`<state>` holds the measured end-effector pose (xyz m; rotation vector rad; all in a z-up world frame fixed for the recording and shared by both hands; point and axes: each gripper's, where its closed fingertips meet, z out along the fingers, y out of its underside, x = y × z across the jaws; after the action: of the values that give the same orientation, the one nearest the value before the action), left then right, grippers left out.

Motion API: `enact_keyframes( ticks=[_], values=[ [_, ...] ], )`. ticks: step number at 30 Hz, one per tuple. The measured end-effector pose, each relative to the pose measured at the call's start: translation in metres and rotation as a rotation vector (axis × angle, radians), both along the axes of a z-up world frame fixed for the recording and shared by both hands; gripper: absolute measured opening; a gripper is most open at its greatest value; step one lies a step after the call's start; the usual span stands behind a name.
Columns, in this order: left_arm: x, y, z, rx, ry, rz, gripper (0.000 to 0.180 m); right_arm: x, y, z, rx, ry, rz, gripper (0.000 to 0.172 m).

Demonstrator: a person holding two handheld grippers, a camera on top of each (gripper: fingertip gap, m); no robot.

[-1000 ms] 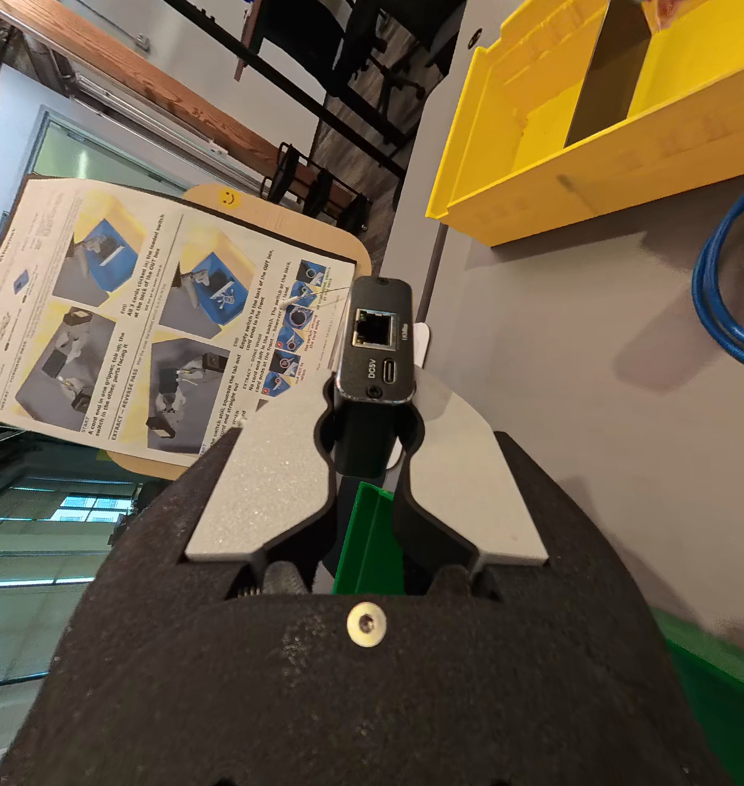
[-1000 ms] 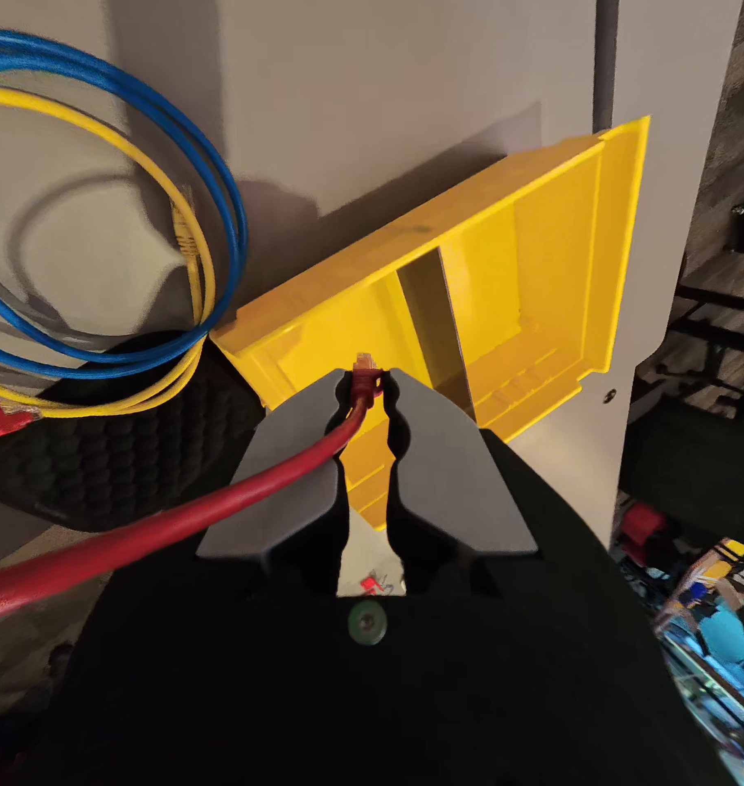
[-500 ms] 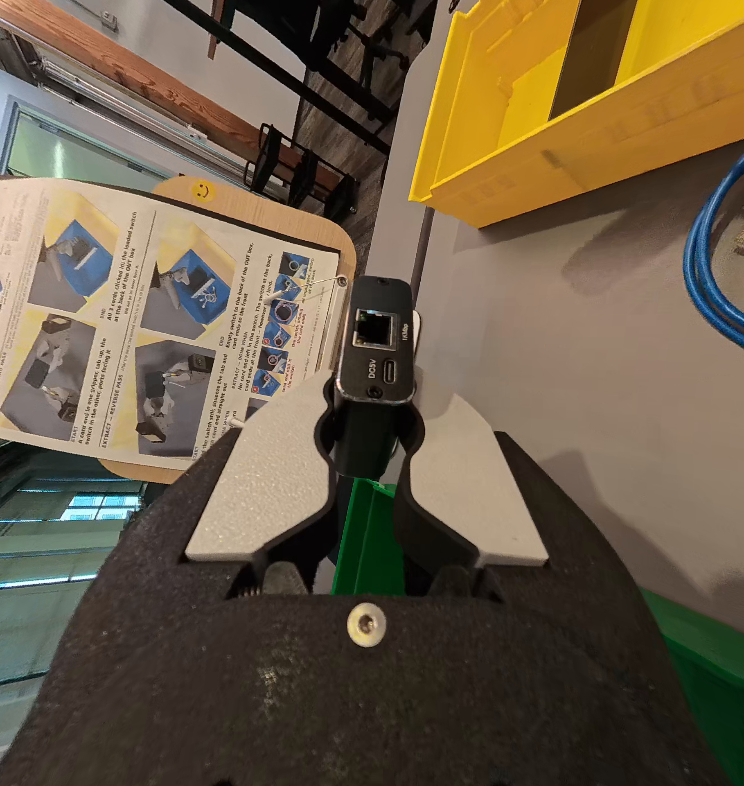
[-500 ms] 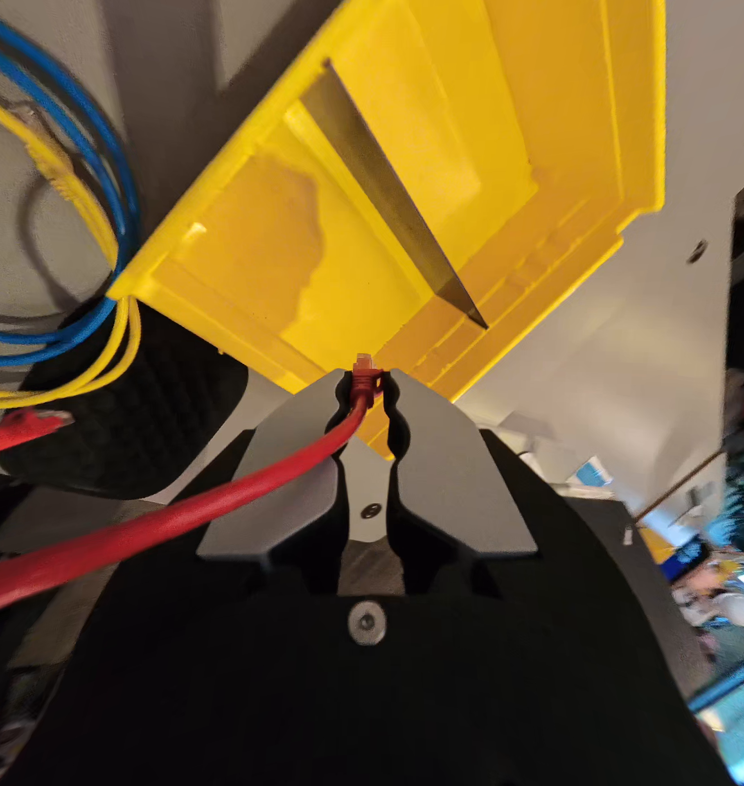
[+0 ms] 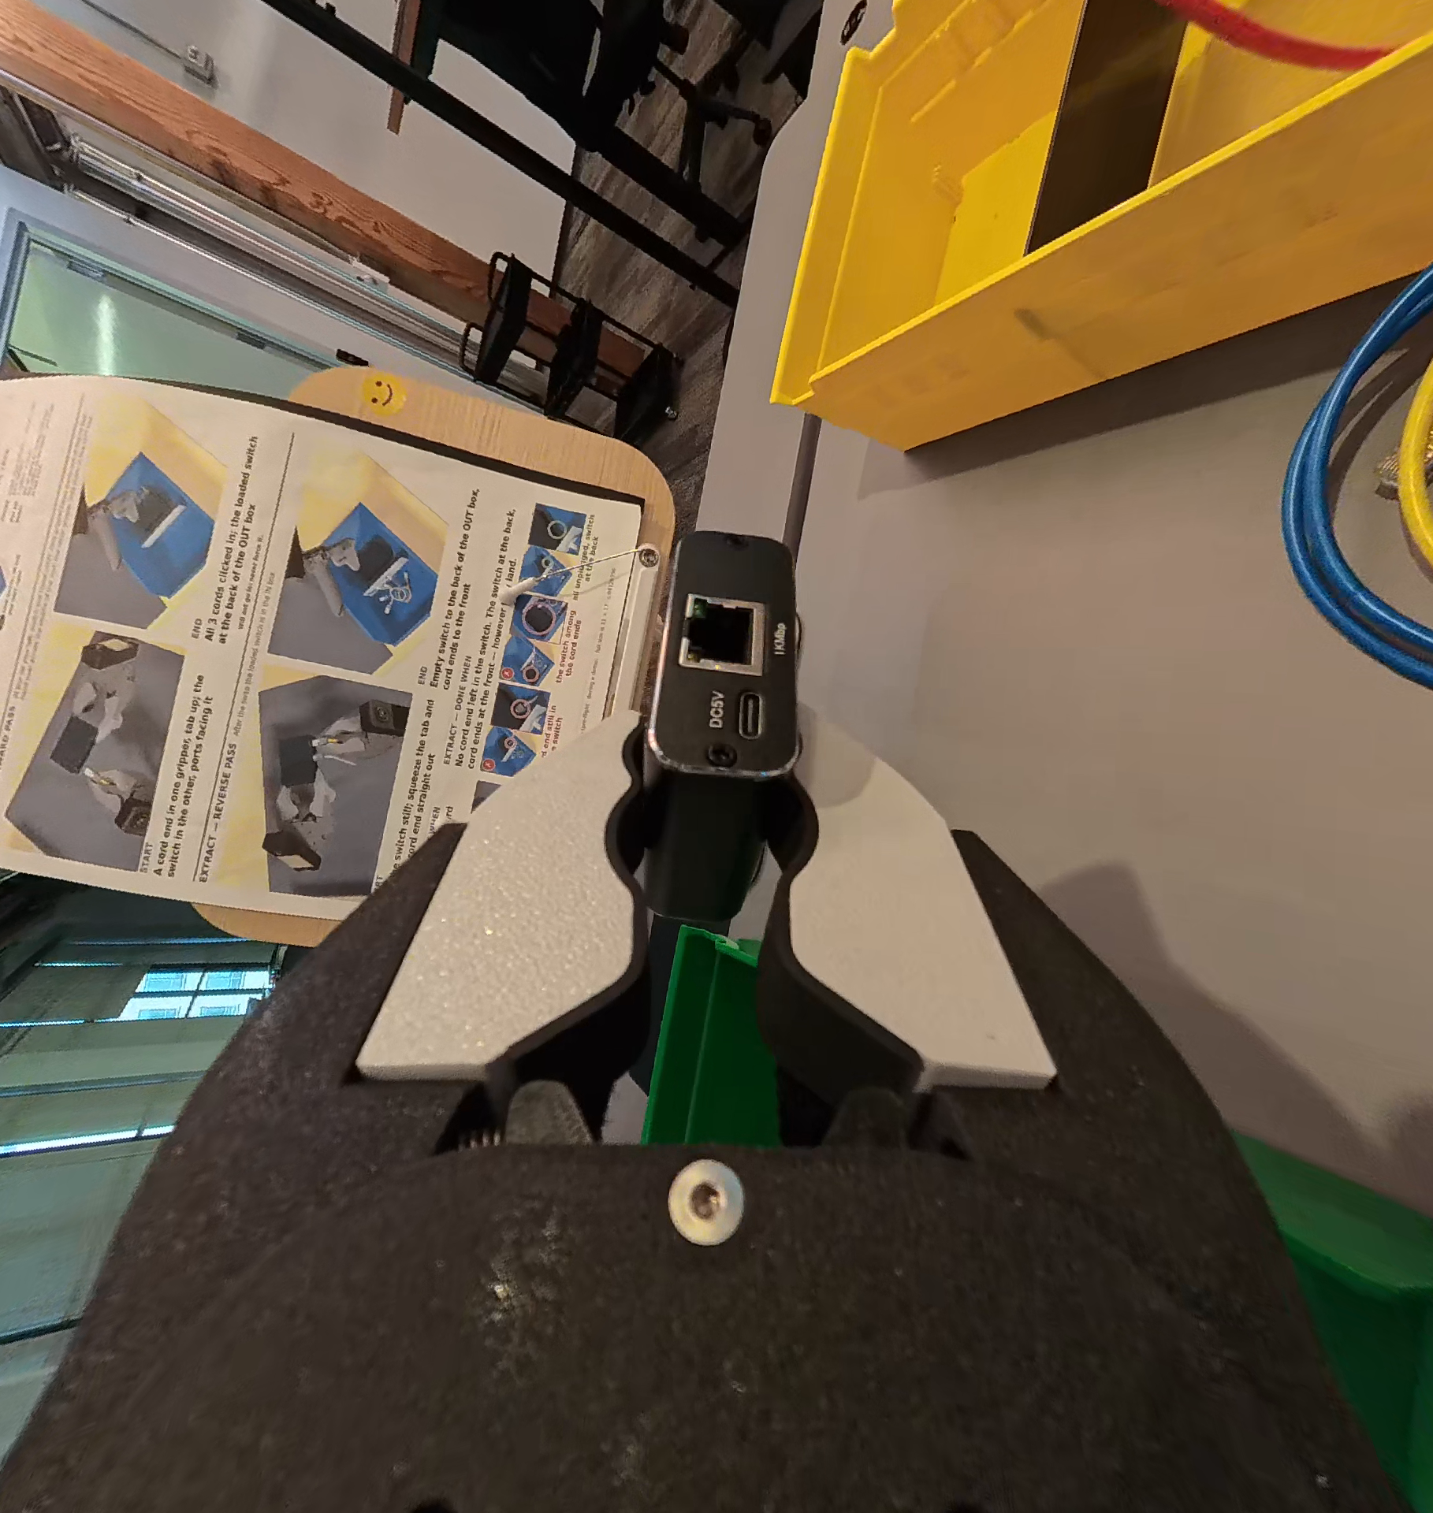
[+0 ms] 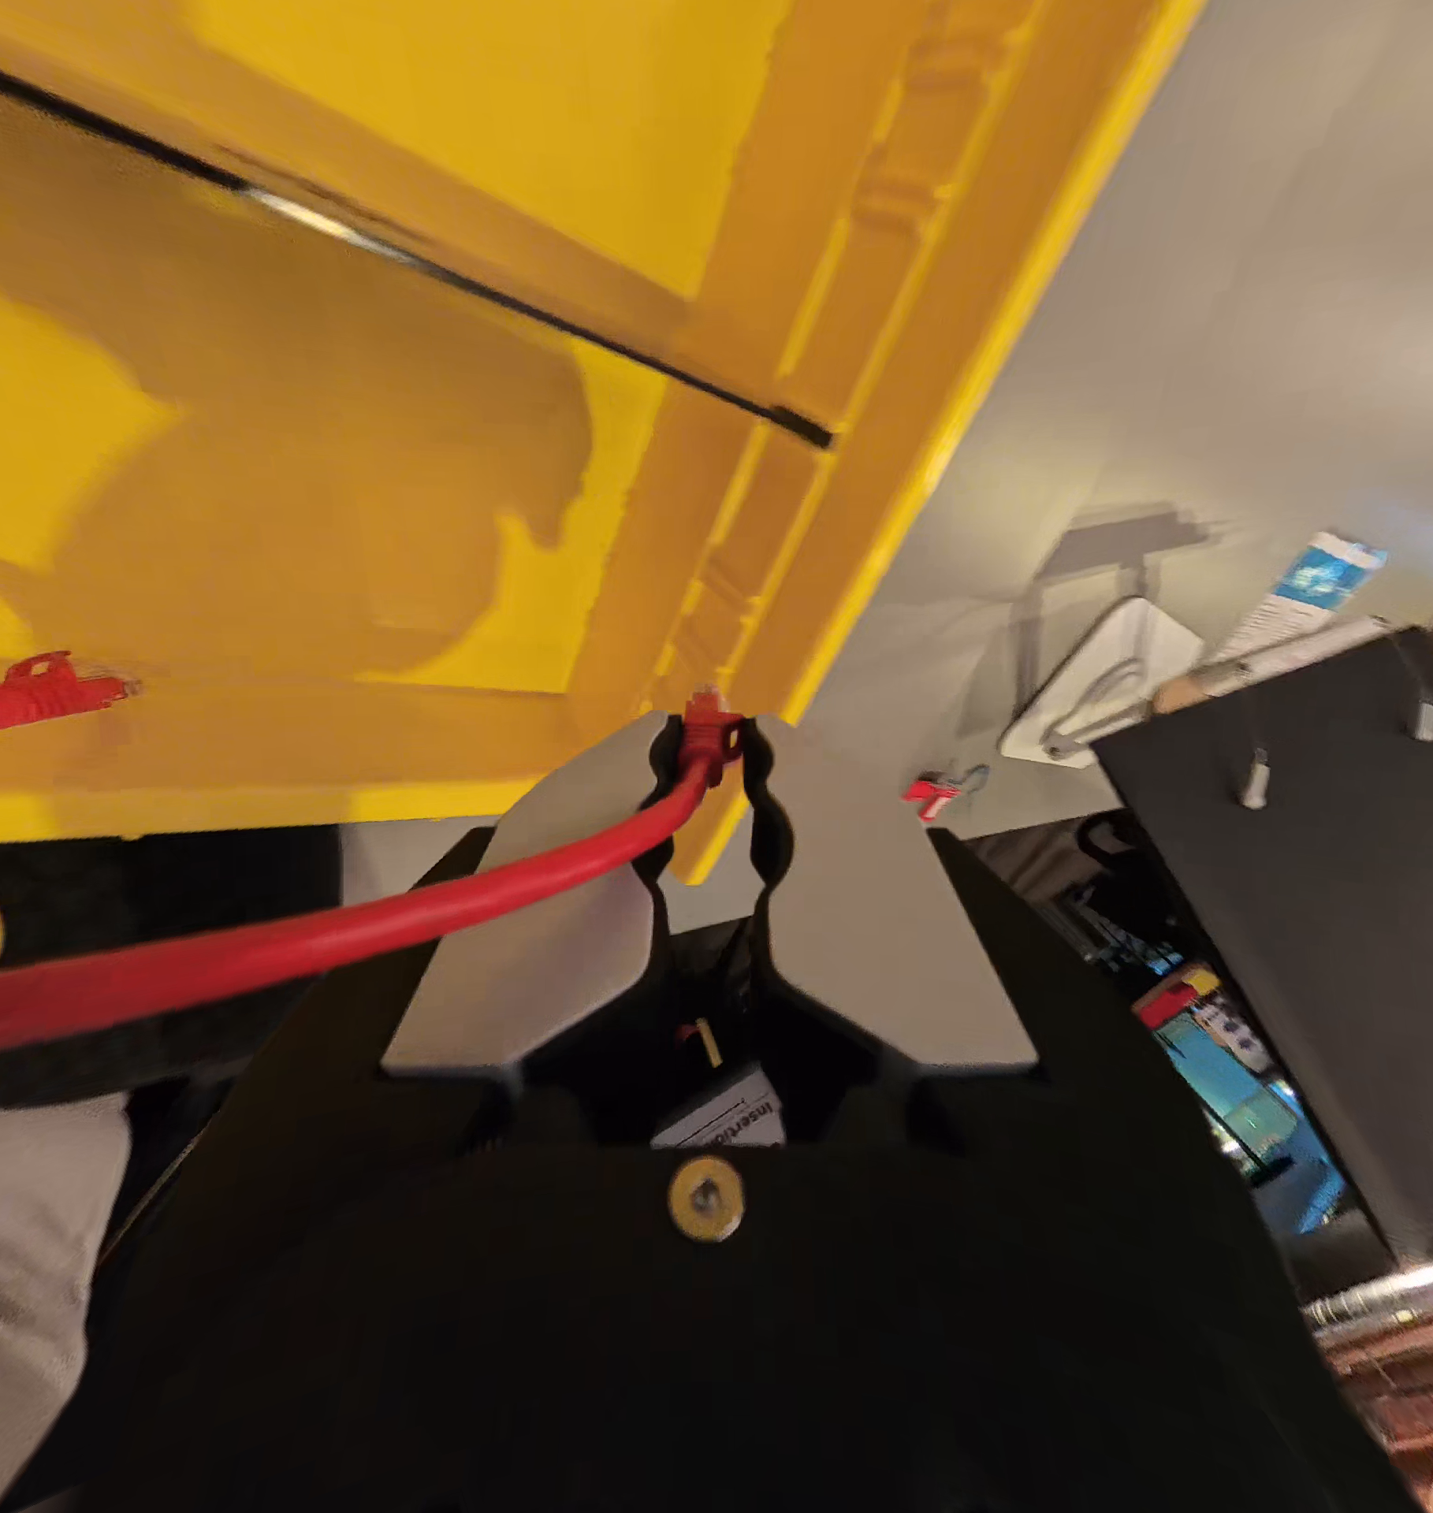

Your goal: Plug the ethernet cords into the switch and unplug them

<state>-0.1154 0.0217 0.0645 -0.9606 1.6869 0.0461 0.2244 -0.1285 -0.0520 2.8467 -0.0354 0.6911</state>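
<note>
- Left gripper [image 5: 717, 806] clamped the black switch [image 5: 725, 655] by its body, port end outward, leaving the socket free.
- Right gripper [image 6: 709, 729] pinched the red cord's plug [image 6: 707, 724] at the boot, tip protruding over the yellow bin [image 6: 451, 409], probably ready for insertion.
- 2 other cords, blue cord [image 5: 1336, 524] and yellow cord [image 5: 1426, 458], lay on the table [image 5: 1106, 737].

A grey table [image 5: 1106, 737] carries everything here. On it sits a yellow bin [image 5: 1024, 327] with a dark divider [image 5: 1106, 123] standing inside; near it lie loops of blue cord [image 5: 1336, 573] and yellow cord [image 5: 1426, 491], coiled together. A green bin [image 5: 1368, 1293] rests at the table's near side. Beyond the yellow bin, a small red clip [image 6: 930, 796], blurred, seems to lie on the surface
</note>
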Motion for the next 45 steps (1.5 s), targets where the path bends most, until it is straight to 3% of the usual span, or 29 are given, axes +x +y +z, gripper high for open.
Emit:
enact_keyframes(
  ticks=[9,14,17,21,25,26,30,35,38,40,42,45],
  values=[
    [0.002,0.000,-0.006,-0.001,0.024,0.002,0.026,-0.032,-0.009,-0.045,-0.129,0.252,-0.023,0.017],
    [0.003,-0.001,-0.005,-0.002,0.022,-0.003,0.026,-0.037,-0.008,-0.057,-0.081,0.335,0.017,0.040],
    [0.003,-0.001,-0.006,-0.001,0.027,-0.001,0.026,-0.037,-0.007,-0.053,-0.024,0.373,0.047,0.043],
    [0.003,-0.002,-0.006,0.001,0.023,-0.005,0.026,-0.038,0.006,-0.032,0.137,0.393,0.143,0.041],
    [0.005,-0.004,-0.004,0.004,0.012,-0.013,0.026,-0.051,0.049,-0.009,0.387,0.334,0.502,0.033],
    [0.006,-0.005,-0.004,0.005,0.009,-0.018,0.026,-0.056,0.055,-0.006,0.432,0.318,0.576,0.022],
    [0.009,-0.012,-0.001,0.007,-0.009,-0.048,0.026,-0.063,0.072,-0.012,0.494,0.278,0.655,0.009],
    [0.009,-0.013,-0.001,0.003,-0.015,-0.061,0.026,-0.065,0.074,-0.023,0.479,0.289,0.666,0.008],
    [0.013,-0.022,0.002,-0.040,-0.048,-0.119,0.026,-0.128,0.092,0.032,0.735,0.333,0.887,0.014],
    [0.016,-0.032,0.005,-0.086,-0.077,-0.177,0.026,-0.209,0.088,0.095,0.992,0.415,1.188,0.027],
    [0.018,-0.040,0.006,-0.131,-0.096,-0.223,0.026,-0.272,0.069,0.143,1.162,0.396,1.475,0.026],
    [0.017,-0.046,0.007,-0.152,-0.097,-0.245,0.026,-0.318,0.058,0.163,1.193,0.259,1.681,0.027]
  ],
)
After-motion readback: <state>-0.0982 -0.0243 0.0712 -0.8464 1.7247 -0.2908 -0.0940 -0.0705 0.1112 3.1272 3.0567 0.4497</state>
